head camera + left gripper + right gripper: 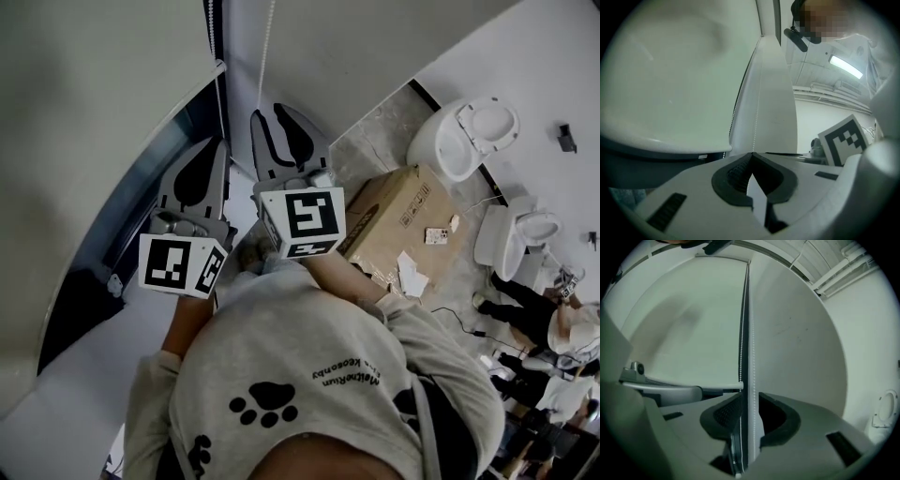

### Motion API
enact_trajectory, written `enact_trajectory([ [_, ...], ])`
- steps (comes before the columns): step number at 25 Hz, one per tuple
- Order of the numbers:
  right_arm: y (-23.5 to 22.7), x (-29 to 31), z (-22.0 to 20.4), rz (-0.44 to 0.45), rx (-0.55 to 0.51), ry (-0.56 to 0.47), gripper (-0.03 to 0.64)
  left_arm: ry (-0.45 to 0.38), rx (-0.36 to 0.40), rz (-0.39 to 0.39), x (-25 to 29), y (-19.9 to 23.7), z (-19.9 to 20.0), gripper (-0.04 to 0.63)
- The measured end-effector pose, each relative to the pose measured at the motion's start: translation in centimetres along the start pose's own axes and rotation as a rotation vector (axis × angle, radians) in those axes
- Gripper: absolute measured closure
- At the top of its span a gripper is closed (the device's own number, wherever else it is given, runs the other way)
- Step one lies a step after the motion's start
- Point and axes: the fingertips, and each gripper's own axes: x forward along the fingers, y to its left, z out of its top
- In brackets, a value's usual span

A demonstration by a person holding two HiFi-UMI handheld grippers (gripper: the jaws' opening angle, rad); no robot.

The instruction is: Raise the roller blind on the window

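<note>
1. Position of the task item. The roller blind [670,70] hangs over the window [112,244] as a broad pale sheet. Its bottom rail [665,143] sits at about the level of both claws, and a dark strip of window shows below it. The bead chain [740,348] that drives the blind runs vertically along the blind's edge, next to the wall.

2. Left claw [752,154]. We read its jaws as closed at the tip, and the bead chain emerges upward from the point where they meet. We judge this claw to be clamped on the chain.

3. Right claw [750,397]. Its jaws stand apart. The chain passes straight through the gap, but neither pad presses on it. This claw is open around the chain, not gripping it.

4. Progress. We judge the task to be under way but far from done, because the fabric covers most of the visible window area and only the lower strip is exposed.

5. Work left. The right claw needs to close on the chain, and then we expect repeated pulls, alternating the 2 claws, until the rail reaches the top. The head view does not show which strand raises the blind.
</note>
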Motion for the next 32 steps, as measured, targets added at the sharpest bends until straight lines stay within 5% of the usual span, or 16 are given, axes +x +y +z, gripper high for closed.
enact_trajectory([
  [10, 0.1, 4.2, -1.2, 0.018, 0.002, 0.047, 0.52, 0.0, -0.023, 0.018, -0.4, 1.0, -0.2, 0.6],
  [15, 0.1, 4.7, -0.5, 0.047, -0.029, 0.03, 0.604, 0.012, -0.013, 0.023, -0.4, 1.3, 0.1, 0.6],
  [23, 1.1, 2.8, -0.4, 0.162, -0.045, 0.041, 0.604, 0.033, 0.004, -0.061, -0.1, -0.6, 1.2, 0.6],
  [32, 1.7, -1.0, -0.8, 0.229, -0.055, 0.033, 0.604, 0.014, 0.109, -0.1, 0.3, -3.2, 4.5, 0.597],
])
